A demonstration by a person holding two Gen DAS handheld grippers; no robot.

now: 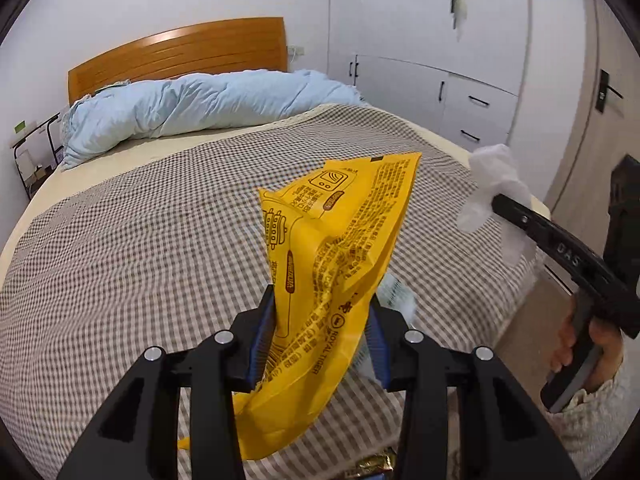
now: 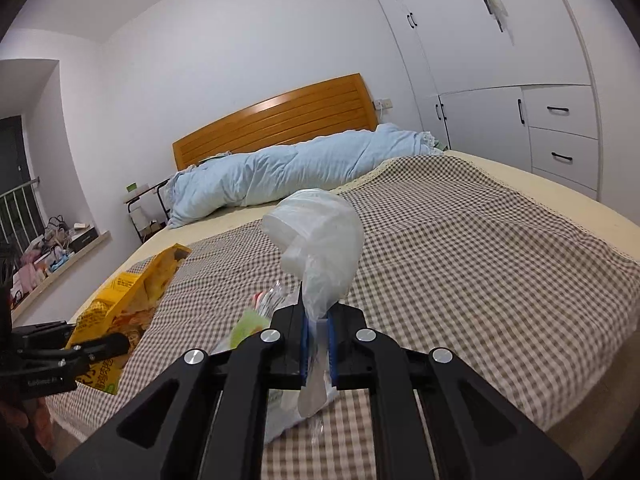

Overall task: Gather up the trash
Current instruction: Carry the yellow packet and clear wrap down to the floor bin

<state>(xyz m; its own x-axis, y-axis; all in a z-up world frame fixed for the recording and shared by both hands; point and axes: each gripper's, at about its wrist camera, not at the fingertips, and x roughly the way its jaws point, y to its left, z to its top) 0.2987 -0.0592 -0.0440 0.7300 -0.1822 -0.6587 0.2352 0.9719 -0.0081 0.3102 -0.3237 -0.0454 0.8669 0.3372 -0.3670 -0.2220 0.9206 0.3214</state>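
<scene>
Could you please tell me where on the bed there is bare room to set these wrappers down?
The checked blanket is bare from the blue duvet down to the right edge. It is crowded by the near edge, around the small wrappers.

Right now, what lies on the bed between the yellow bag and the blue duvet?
Nothing: in the left wrist view only bare checkered bedspread stretches from the yellow bag, held in the left gripper, to the blue duvet.

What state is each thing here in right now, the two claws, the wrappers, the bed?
Left gripper: shut on the yellow snack bag.
Yellow snack bag: crumpled, lifted off the bed.
Right gripper: shut on the clear plastic bag.
Clear plastic bag: scrunched, held up.
Blue duvet: bunched by the headboard.
Wardrobe doors: closed.
</scene>
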